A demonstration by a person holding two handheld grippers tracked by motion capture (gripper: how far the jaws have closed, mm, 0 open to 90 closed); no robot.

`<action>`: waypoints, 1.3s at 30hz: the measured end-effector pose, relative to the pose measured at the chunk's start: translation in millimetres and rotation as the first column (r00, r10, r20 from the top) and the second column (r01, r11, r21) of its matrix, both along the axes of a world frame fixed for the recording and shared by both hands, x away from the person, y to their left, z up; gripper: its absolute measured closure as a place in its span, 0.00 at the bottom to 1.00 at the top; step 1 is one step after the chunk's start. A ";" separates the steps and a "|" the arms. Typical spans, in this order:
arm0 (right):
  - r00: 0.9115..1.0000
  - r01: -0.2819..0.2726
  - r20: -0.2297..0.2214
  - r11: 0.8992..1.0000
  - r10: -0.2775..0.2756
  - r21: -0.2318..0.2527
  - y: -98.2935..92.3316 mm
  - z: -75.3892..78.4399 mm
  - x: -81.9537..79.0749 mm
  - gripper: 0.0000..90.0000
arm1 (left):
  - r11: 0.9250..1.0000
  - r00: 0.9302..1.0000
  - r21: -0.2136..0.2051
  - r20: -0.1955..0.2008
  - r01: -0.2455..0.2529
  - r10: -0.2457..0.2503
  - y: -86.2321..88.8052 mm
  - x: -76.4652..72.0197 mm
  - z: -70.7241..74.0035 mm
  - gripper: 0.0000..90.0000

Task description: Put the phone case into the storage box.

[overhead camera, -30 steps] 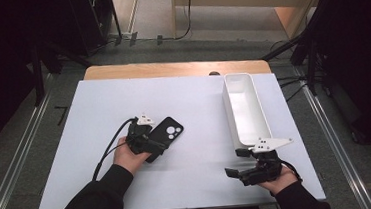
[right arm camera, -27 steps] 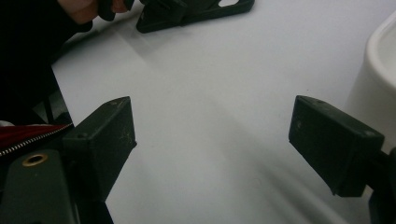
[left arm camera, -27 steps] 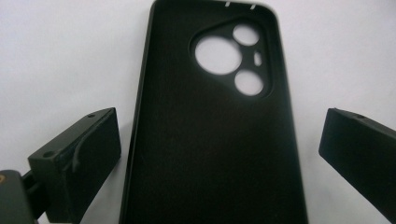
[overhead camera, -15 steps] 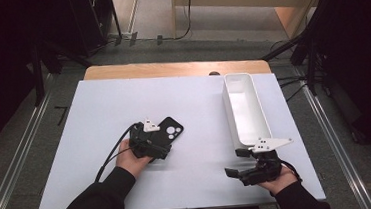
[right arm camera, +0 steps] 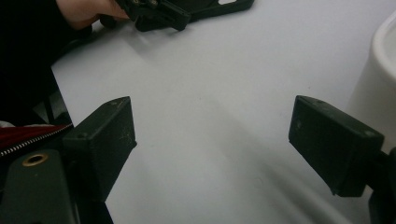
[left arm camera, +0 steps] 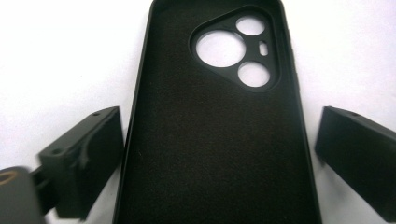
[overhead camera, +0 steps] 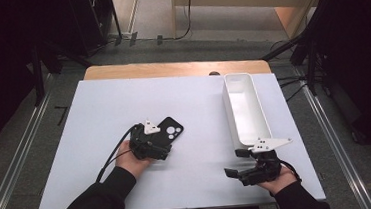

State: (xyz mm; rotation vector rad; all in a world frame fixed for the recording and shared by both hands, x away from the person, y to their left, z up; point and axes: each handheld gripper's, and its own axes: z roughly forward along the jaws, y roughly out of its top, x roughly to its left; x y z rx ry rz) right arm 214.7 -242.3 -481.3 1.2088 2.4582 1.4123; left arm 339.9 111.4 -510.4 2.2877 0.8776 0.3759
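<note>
Right now the black phone case (overhead camera: 168, 132) lies flat on the white table (overhead camera: 99, 111), inside face up, its camera cut-outs at the end away from the person. The left gripper (overhead camera: 157, 146) sits over the case's near end, reaching in from the person's side. From the left gripper view, the case (left arm camera: 219, 135) runs straight up the middle between the two black jaws. The left-hand jaw sits right against the case's long edge, touching or a hair off, hard to call. The right-hand jaw stands clear of the other edge, with a strip of white table showing between them. So the jaws are apart, straddling the case, not clamped on it.

Over on the other side, the right gripper (overhead camera: 239, 163) rests low near the table's front edge, well apart from the case, its jaws pointing left across the table. The right gripper view shows those jaws spread wide with bare table between them, nothing held. Far off at the top of that view, the left gripper (right arm camera: 156, 11) sits on the case. The white bin (overhead camera: 246, 107) stands just beyond the right gripper, its long side running away from the person.
</note>
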 end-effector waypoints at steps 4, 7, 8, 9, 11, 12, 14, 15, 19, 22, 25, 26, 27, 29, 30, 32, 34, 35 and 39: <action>1.000 -0.003 -0.003 1.000 0.003 0.002 0.0 -0.1 0.1 0.16 | 1.000 1.000 -0.004 -0.003 -0.009 0.009 0.5 -1.0 1.9 0.13; 1.000 -0.003 0.000 1.000 0.003 -0.001 0.0 -0.3 0.2 0.16 | 1.000 1.000 -0.003 -0.004 -0.009 0.009 0.3 -0.9 2.1 0.14; 1.000 -0.001 -0.003 1.000 0.001 0.000 0.0 -0.1 0.0 0.16 | 1.000 1.000 -0.003 -0.006 -0.009 0.009 0.3 -0.8 2.3 0.14; 1.000 0.000 -0.003 1.000 0.000 0.001 -0.1 -0.1 -0.1 0.16 | 1.000 1.000 -0.003 -0.007 -0.009 0.009 0.3 -0.7 2.4 0.14; 1.000 0.002 0.001 1.000 -0.002 -0.002 -0.5 -0.2 0.1 0.16 | 1.000 1.000 -0.003 -0.010 -0.011 0.011 0.2 -0.5 2.8 0.14; 1.000 0.003 0.000 1.000 -0.003 -0.002 -0.5 -0.1 0.1 0.16 | 1.000 1.000 -0.002 -0.011 -0.007 0.007 0.9 0.1 3.2 0.14; 1.000 0.001 0.000 1.000 -0.001 -0.001 -0.2 -0.1 0.3 0.16 | 1.000 1.000 -0.003 -0.014 -0.002 0.002 1.5 0.6 3.4 0.15; 1.000 0.001 -0.001 1.000 -0.001 -0.001 -0.1 -0.2 0.3 0.16 | 1.000 1.000 -0.004 -0.014 -0.002 0.002 1.5 0.6 3.4 0.15; 1.000 -0.006 -0.001 1.000 0.006 0.001 0.5 -0.2 0.3 0.16 | 1.000 0.999 -0.017 -0.037 -0.007 0.007 2.8 2.6 5.3 0.15; 1.000 -0.011 -0.002 1.000 0.011 0.004 0.3 0.1 0.1 0.19 | 0.999 0.999 -0.030 -0.053 -0.010 0.008 4.1 4.4 6.8 0.15; 1.000 -0.010 -0.001 1.000 0.010 0.006 0.2 0.2 0.1 0.19 | 0.998 0.998 -0.058 -0.056 -0.006 0.003 4.9 4.6 11.8 0.15; 1.000 -0.010 -0.001 1.000 0.010 0.005 0.1 0.2 0.2 0.19 | 0.998 0.998 -0.067 -0.061 -0.006 0.001 5.0 4.6 13.2 0.15; 1.000 -0.009 -0.001 1.000 0.009 0.004 0.1 0.2 0.2 0.19 | 0.997 0.998 -0.075 -0.063 -0.005 0.000 5.1 4.4 15.0 0.15; 1.000 -0.008 0.000 1.000 0.008 0.001 -0.2 0.2 0.3 0.19 | 0.997 0.998 -0.080 -0.063 0.003 -0.008 5.0 3.0 19.2 0.15; 1.000 -0.008 0.006 1.000 0.008 0.000 -0.4 0.1 0.6 0.19 | 0.996 0.998 -0.089 -0.059 0.005 -0.011 4.9 2.3 21.2 0.15; 1.000 -0.002 0.004 1.000 0.002 -0.001 -0.5 0.4 0.2 0.19 | 0.995 0.998 -0.102 -0.056 0.011 -0.016 4.9 1.2 25.0 0.15; 1.000 -0.001 0.006 1.000 0.002 -0.004 -0.9 0.2 0.4 0.19 | 0.994 0.998 -0.113 -0.052 0.013 -0.019 5.1 0.0 28.7 0.15; 1.000 -0.001 0.009 1.000 0.001 -0.004 -1.0 0.0 0.8 0.19 | 0.993 0.998 -0.118 -0.053 0.011 -0.017 5.0 -0.8 30.0 0.15; 1.000 0.000 0.010 1.000 0.000 -0.004 -1.2 0.2 0.9 0.19 | 0.990 0.998 -0.138 -0.054 0.019 -0.027 5.8 -2.7 34.6 0.15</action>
